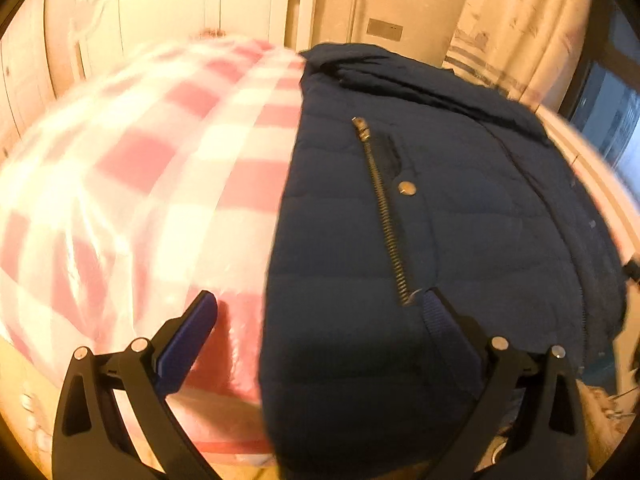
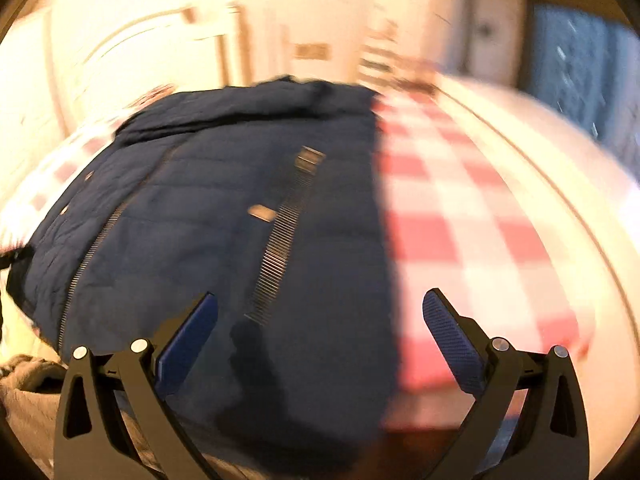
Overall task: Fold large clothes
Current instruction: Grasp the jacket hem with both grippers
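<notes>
A dark navy quilted jacket [image 1: 440, 216] lies on a bed with a pink and white checked cover [image 1: 152, 168]. It has a brass pocket zip and a round snap. In the left wrist view my left gripper [image 1: 320, 300] is open above the jacket's left edge near the hem, with nothing between its fingers. In the right wrist view the same jacket [image 2: 224, 216] fills the left and middle, blurred by motion. My right gripper [image 2: 320, 300] is open over the jacket's right edge, where it meets the checked cover [image 2: 472, 216]. Nothing is held.
A white headboard [image 1: 168, 12] stands behind the bed. A pale curtain [image 1: 516, 20] and a dark window [image 1: 608, 120] are at the right. Grey fabric [image 2: 28, 392] lies at the lower left of the right wrist view.
</notes>
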Demonstrator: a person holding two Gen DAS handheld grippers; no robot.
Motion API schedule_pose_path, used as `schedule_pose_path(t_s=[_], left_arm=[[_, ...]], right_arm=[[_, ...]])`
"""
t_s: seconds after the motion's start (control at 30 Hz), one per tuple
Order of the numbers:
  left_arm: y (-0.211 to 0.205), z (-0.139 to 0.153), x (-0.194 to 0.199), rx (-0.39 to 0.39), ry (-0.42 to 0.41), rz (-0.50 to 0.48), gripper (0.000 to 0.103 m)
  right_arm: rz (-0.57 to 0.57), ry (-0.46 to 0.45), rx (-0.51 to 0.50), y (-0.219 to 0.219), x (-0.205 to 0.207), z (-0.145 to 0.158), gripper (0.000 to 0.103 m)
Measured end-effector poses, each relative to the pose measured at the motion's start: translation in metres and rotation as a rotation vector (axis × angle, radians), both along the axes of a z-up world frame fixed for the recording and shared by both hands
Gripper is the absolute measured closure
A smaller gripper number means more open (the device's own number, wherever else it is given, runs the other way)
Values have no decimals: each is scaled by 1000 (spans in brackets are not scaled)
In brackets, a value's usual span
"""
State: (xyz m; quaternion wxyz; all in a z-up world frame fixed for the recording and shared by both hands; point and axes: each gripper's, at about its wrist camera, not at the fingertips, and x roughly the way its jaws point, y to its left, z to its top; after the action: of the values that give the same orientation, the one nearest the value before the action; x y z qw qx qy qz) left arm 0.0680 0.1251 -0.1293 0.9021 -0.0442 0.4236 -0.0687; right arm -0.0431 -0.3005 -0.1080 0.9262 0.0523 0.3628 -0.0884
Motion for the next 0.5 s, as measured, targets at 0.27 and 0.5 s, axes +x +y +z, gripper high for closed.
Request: schedule_pose_path(t_s=[0.27, 0.5], left_arm=[[-6, 3, -4, 61, 3, 20, 7], [-24, -3, -34, 102, -15, -86, 8]], right_arm=[[39, -4, 70, -7, -21, -19, 7], [143, 8, 10, 23, -27, -21, 22]])
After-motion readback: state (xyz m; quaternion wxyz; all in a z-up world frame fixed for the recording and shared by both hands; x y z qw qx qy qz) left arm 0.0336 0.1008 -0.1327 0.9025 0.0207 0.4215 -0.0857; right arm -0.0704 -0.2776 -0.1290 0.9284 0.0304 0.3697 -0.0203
